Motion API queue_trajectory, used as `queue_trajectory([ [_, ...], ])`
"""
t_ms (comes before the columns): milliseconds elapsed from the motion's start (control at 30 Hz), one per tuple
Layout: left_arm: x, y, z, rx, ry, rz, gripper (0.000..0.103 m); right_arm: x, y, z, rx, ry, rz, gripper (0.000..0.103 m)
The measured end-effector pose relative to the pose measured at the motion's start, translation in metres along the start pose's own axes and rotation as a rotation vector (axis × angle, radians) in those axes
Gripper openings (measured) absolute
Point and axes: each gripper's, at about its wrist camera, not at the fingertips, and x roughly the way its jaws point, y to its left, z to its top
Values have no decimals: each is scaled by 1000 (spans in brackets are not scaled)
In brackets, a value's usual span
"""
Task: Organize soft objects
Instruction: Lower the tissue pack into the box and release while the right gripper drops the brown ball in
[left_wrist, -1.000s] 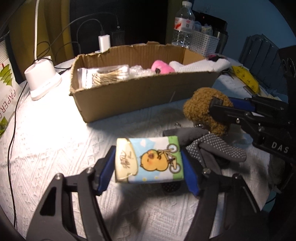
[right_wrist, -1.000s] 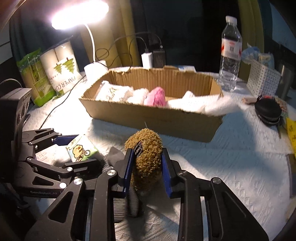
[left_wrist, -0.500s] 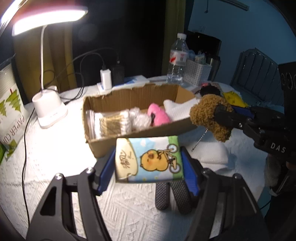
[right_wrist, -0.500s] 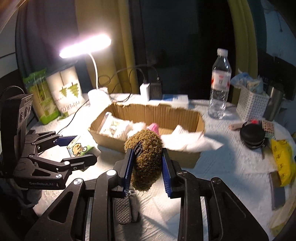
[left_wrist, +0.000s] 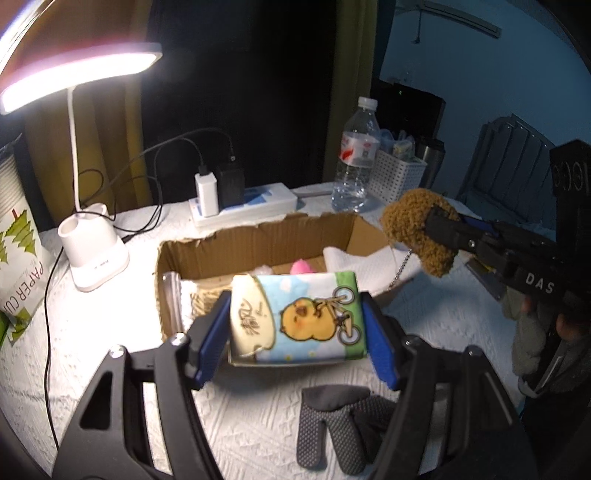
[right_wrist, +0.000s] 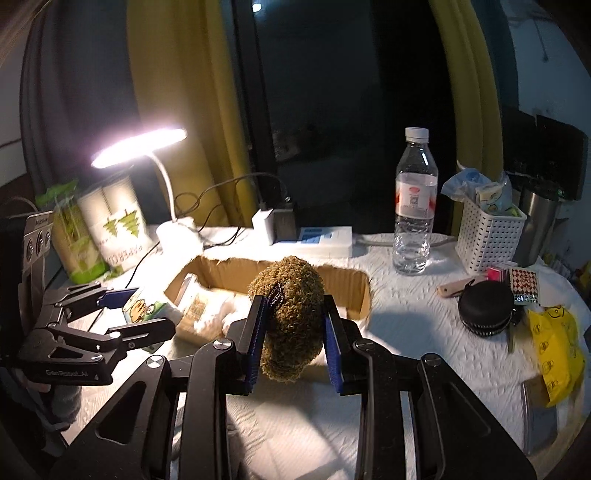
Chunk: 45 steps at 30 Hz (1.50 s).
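Note:
My left gripper (left_wrist: 295, 332) is shut on a tissue pack (left_wrist: 297, 317) printed with a yellow chick on a bicycle, held in the air over the near wall of the cardboard box (left_wrist: 258, 240). My right gripper (right_wrist: 295, 332) is shut on a brown fuzzy plush (right_wrist: 291, 317), held above the box's right end; the plush also shows in the left wrist view (left_wrist: 417, 229). The box holds a pink soft toy (left_wrist: 303, 266), a white cloth (left_wrist: 365, 266) and a clear bag (left_wrist: 173, 299). A grey dotted glove (left_wrist: 336, 424) lies on the white tablecloth below my left gripper.
A lit desk lamp (left_wrist: 92, 251) stands left of the box. A power strip with chargers (left_wrist: 240, 206), a water bottle (right_wrist: 415, 218) and a white basket (right_wrist: 487, 236) stand behind it. A black round case (right_wrist: 487, 310) and yellow bag (right_wrist: 557, 343) lie right.
Both grippers have risen from the table with their objects and moved toward the box. The glove has stayed on the cloth.

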Motion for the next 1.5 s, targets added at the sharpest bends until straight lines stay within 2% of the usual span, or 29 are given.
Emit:
queue_trajectory([
  [233, 24, -12, 16, 15, 8, 3, 67, 26, -28, 7, 39, 8, 24, 32],
  [300, 35, -17, 19, 18, 18, 3, 67, 38, -35, 6, 36, 36, 18, 38],
  [367, 47, -22, 22, 18, 31, 3, 67, 45, -41, 4, 40, 56, 4, 39],
  [600, 83, -35, 25, 2, 93, -1, 68, 43, -64, -3, 87, 55, 8, 40],
  [667, 86, -38, 25, 3, 97, 3, 75, 41, -68, -4, 94, 56, 3, 40],
  [767, 84, -44, 26, 8, 83, 5, 86, 35, -73, -7, 102, 56, -4, 40],
  [1067, 58, -47, 23, 12, 53, 17, 86, 9, -64, -15, 96, 47, -21, 40],
  [1500, 8, -45, -3, 4, 17, -3, 86, -27, -29, -35, 79, 47, -39, 40],
])
